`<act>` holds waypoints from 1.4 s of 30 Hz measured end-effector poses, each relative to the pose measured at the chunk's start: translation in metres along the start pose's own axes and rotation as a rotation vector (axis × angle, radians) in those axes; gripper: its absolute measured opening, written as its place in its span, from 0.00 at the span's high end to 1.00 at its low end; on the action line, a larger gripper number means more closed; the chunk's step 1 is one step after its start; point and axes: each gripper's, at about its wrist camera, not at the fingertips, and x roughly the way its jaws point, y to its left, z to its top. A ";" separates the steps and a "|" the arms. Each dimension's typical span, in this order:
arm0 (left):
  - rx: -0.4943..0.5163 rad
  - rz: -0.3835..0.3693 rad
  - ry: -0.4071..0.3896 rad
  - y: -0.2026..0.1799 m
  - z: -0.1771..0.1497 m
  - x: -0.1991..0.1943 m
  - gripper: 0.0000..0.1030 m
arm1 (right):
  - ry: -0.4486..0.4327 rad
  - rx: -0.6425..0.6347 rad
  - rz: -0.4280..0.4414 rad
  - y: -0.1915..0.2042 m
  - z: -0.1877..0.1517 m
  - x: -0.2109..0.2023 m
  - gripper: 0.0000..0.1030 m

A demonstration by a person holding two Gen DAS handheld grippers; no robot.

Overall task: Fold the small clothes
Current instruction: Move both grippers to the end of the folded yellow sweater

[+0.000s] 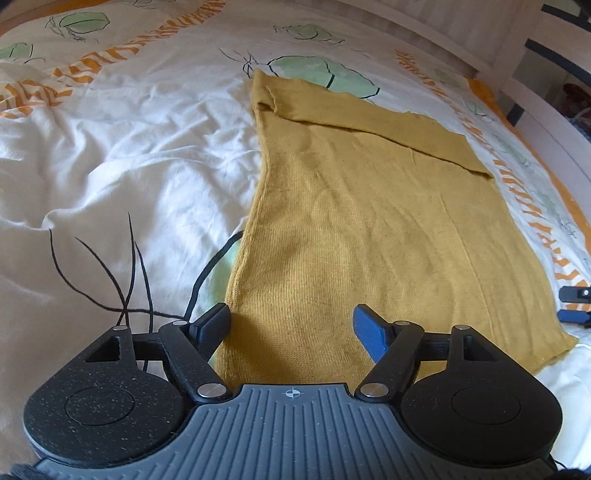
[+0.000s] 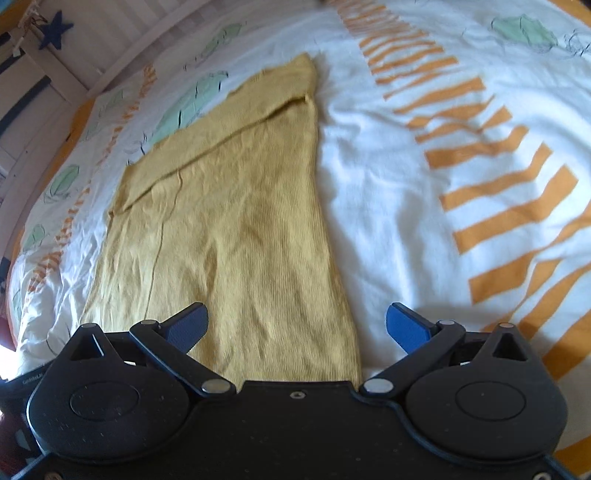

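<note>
Mustard knit garment (image 1: 354,229), thin, soft and light, will drape and slide; best pinched at its near hem corners. Left tool (image 1: 291,328) and right tool (image 2: 297,325) both released, nothing between the jaws, tilted down over the near hem. Garment lies flat on the bed's duvet (image 1: 129,158), far end folded over, toward the far bed edge.

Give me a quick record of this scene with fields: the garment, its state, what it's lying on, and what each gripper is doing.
garment: mustard knit garment
state: spread flat, far end folded over in a band, a few creases
surface: white bedcover with orange stripes and green shapes
left gripper: open, above the garment's near left edge, holding nothing
right gripper: open, above the garment's near right edge, holding nothing
background: pale wooden bed frame beyond the cover
</note>
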 end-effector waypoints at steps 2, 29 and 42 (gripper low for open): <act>-0.030 -0.001 0.019 0.006 -0.001 0.004 0.27 | 0.032 -0.015 -0.012 0.002 0.000 0.005 0.00; -0.095 -0.140 0.059 0.016 0.013 0.027 0.01 | 0.073 -0.070 -0.017 0.005 -0.001 0.018 0.00; -0.094 -0.207 0.143 0.025 0.007 0.006 0.23 | 0.102 0.006 0.040 -0.006 0.005 0.014 0.00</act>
